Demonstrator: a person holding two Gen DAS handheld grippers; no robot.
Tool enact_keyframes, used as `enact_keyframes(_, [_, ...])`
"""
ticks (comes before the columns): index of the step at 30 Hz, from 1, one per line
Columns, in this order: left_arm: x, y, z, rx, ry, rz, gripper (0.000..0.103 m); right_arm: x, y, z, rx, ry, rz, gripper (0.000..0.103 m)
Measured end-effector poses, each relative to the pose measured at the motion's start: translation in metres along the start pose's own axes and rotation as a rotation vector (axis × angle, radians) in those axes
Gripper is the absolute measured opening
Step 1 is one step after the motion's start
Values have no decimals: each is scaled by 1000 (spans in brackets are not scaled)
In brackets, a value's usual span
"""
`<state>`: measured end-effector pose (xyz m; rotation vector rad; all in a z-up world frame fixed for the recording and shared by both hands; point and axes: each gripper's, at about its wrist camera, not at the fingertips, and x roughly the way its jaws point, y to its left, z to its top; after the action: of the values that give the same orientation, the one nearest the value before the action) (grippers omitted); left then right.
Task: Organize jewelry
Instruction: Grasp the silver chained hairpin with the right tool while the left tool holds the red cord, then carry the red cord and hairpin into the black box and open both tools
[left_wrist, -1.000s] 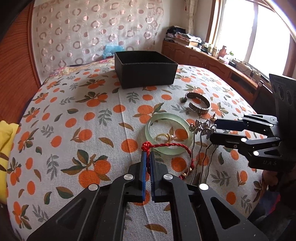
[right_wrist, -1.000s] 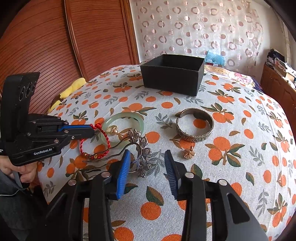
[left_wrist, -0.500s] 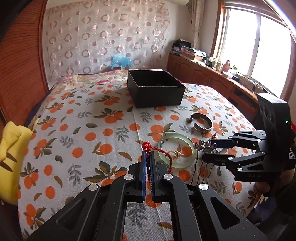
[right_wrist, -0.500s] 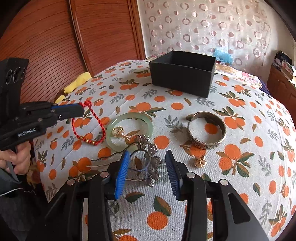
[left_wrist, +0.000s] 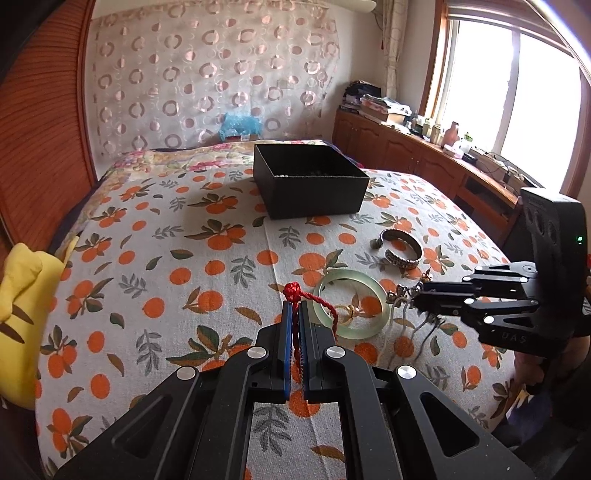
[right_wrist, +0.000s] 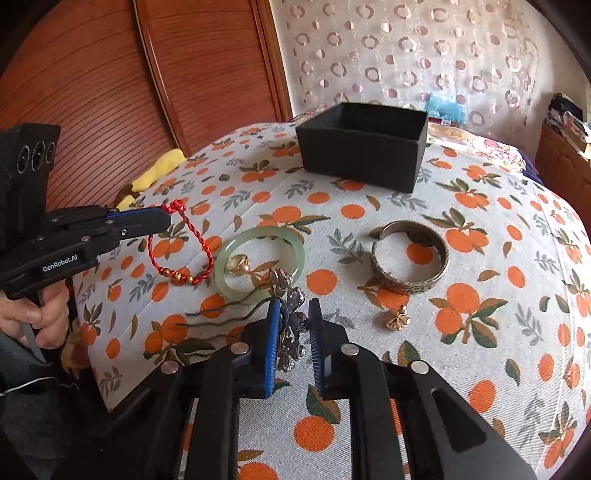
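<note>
My left gripper (left_wrist: 294, 306) is shut on a red cord bracelet (right_wrist: 181, 247) with gold beads, which hangs from it above the cloth. The left gripper also shows in the right wrist view (right_wrist: 162, 218). My right gripper (right_wrist: 293, 314) has narrowed around an ornate silver hairpin (right_wrist: 290, 332) on the cloth; its pads stand close on each side. It also shows in the left wrist view (left_wrist: 419, 299). A green jade bangle (right_wrist: 258, 266) encircles a gold ring (right_wrist: 236, 264). A silver cuff (right_wrist: 410, 260) and a gold flower charm (right_wrist: 397, 317) lie to the right. The open black box (right_wrist: 362, 146) stands at the back.
The orange-print cloth (right_wrist: 480, 258) covers a bed. A yellow cloth (left_wrist: 22, 295) lies at the left edge by the wooden headboard (right_wrist: 110, 92). A wooden cabinet (left_wrist: 406, 155) under the window stands to the right.
My left gripper has lifted the red bracelet higher off the cloth. My right gripper's jaws have closed in around the silver hairpin.
</note>
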<state>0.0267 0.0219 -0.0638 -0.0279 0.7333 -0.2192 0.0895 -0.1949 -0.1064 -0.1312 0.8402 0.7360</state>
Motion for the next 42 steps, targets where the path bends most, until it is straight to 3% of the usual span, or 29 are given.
enact_keyframes(14, [-5, 0, 8, -2, -24, 1, 3, -27, 5, 16, -59, -87, -53, 12])
enact_keyframes(28, [-17, -9, 44, 23, -125, 4, 3, -35, 1, 42, -114, -125, -103, 9])
enact_keyframes(42, [4, -10, 88, 51, -169, 23, 3, -31, -36, 123, -110, -213, -168, 9])
